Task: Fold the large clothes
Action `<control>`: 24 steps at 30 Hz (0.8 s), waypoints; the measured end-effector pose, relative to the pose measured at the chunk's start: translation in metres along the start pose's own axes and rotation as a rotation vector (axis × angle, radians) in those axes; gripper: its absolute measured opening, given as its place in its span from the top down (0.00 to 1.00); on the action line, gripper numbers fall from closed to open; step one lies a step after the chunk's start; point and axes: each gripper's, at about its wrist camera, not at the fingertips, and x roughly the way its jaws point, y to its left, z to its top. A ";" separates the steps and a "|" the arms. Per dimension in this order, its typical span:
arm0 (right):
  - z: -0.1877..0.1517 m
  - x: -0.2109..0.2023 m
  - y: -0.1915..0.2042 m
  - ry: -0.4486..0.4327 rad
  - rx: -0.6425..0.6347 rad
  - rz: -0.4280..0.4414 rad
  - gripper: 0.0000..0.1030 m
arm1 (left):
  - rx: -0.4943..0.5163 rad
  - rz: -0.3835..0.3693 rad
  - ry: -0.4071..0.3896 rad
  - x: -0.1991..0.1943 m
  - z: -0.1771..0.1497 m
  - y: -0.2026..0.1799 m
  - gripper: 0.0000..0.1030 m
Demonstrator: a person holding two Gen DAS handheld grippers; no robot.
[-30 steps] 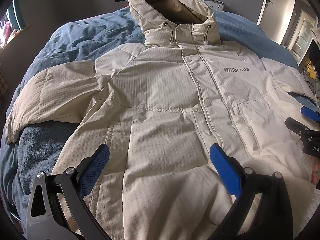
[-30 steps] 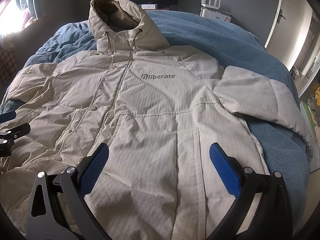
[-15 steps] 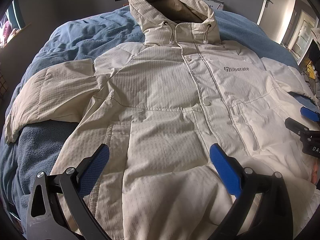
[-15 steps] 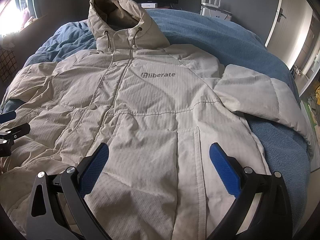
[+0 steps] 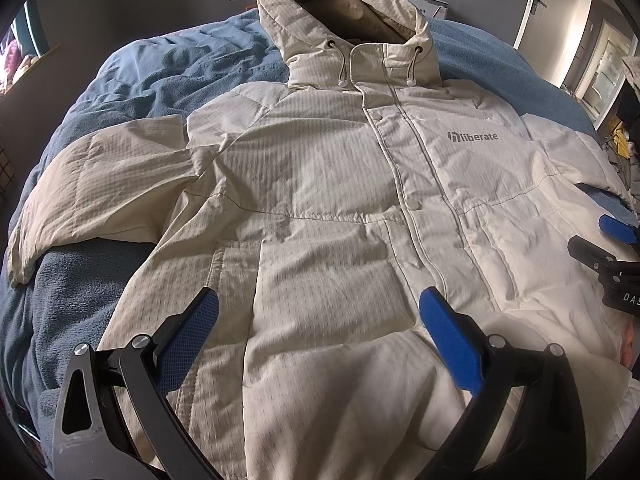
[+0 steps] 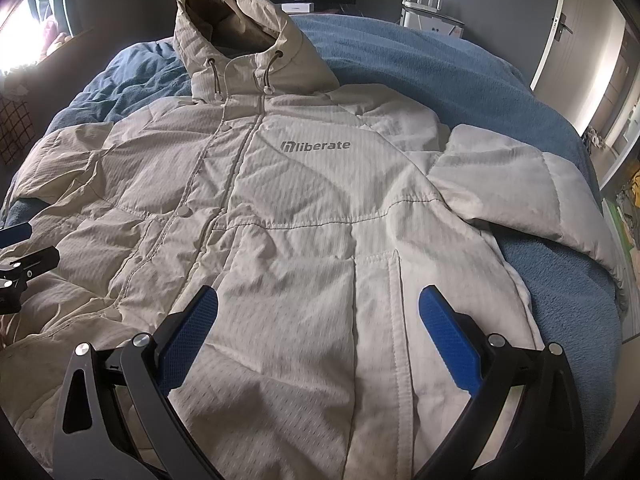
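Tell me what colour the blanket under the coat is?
Blue; the blanket shows best in the right wrist view.

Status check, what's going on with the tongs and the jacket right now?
Left tongs open, right tongs open, both empty. Jacket flat, unfolded on blue blanket. Nothing in the way.

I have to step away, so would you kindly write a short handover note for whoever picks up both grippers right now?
Left gripper: open, holding nothing, over the lower front of the jacket.
Right gripper: open, holding nothing, over the lower front on the other side.
Jacket: flat, front up and snapped closed, on the blue blanket; hood at the far end; left sleeve and right sleeve spread outward.
Done: jacket laid out; no fold visible.
Left: probably bring each sleeve in over the front, then fold the body and hood.
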 end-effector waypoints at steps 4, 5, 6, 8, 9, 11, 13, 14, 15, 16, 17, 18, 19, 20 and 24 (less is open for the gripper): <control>-0.001 0.000 0.000 0.002 0.001 0.001 0.06 | 0.000 -0.001 0.001 -0.001 0.001 0.001 0.06; 0.000 0.000 0.000 0.002 0.001 0.001 0.06 | 0.000 -0.001 0.001 0.000 0.001 0.001 0.06; -0.001 0.000 0.001 0.002 0.001 0.001 0.06 | 0.000 -0.001 0.001 0.000 0.000 0.000 0.06; -0.001 0.000 0.000 0.003 0.001 0.002 0.06 | -0.001 -0.001 0.002 0.000 0.001 0.001 0.06; -0.001 0.000 0.001 0.004 0.001 0.002 0.06 | -0.001 -0.002 0.002 0.000 0.001 0.001 0.06; 0.000 0.000 0.000 0.004 0.001 0.003 0.06 | -0.001 -0.002 0.003 0.000 0.001 0.001 0.06; -0.001 0.000 0.001 0.005 0.001 0.002 0.06 | -0.001 -0.002 0.003 0.000 0.001 0.001 0.06; -0.001 0.000 0.000 0.006 0.001 0.003 0.06 | -0.001 -0.002 0.003 0.000 0.001 0.001 0.06; 0.000 0.000 0.000 0.006 0.002 0.003 0.06 | -0.001 -0.002 0.004 0.000 0.001 0.001 0.06; -0.001 0.000 0.001 0.006 0.002 0.003 0.06 | -0.001 -0.002 0.004 0.000 0.001 0.001 0.06; 0.000 0.000 0.000 0.007 0.002 0.003 0.06 | -0.001 -0.003 0.004 0.000 0.001 0.001 0.06; 0.000 0.000 0.000 0.007 0.002 0.004 0.06 | -0.001 -0.003 0.004 0.000 0.001 0.001 0.06; 0.000 0.000 0.001 0.007 0.002 0.004 0.06 | -0.002 -0.003 0.004 0.000 0.001 0.001 0.06; 0.002 0.000 0.000 0.008 0.003 0.004 0.06 | -0.001 -0.003 0.004 0.000 0.001 0.001 0.06; 0.005 0.000 0.001 0.008 0.003 0.003 0.06 | -0.002 -0.004 0.005 0.000 0.001 0.001 0.06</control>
